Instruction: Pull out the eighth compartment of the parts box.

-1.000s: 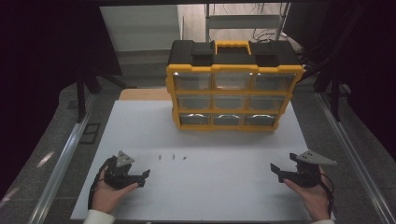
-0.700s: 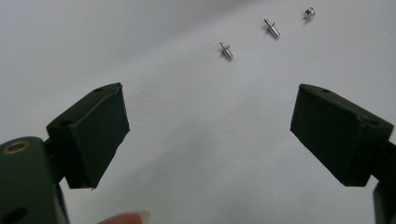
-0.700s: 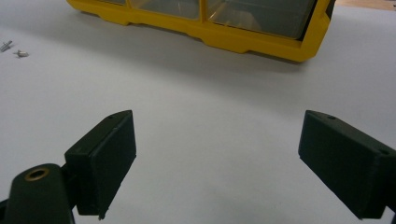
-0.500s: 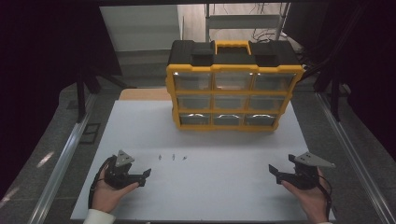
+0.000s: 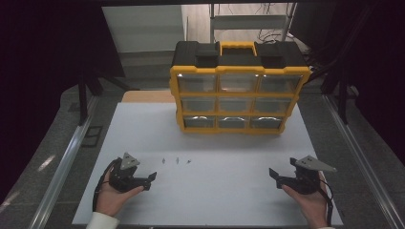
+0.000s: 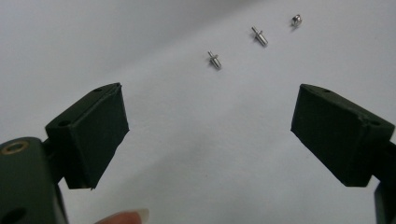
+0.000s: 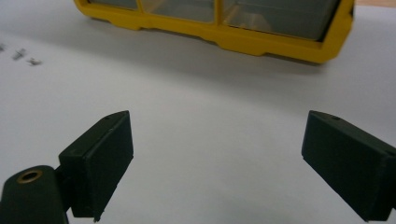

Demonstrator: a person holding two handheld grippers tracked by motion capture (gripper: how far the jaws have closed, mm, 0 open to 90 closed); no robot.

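Both claws wide apart and empty, low over the white counter [image 5: 224, 191]

The left claw [image 5: 152, 177] rests at the near left, its jaws spread, with three small metal pins [image 6: 214, 59] lying in a row just ahead of it, untouched; they may be screws, too small to tell. The right claw [image 5: 273, 174] sits at the near right, jaws likewise spread, well apart from the pins and facing the yellow drawer organizer [image 5: 234, 90] at the far side

High view overhead, tong views low, probably sharing screws [image 6: 214, 60]
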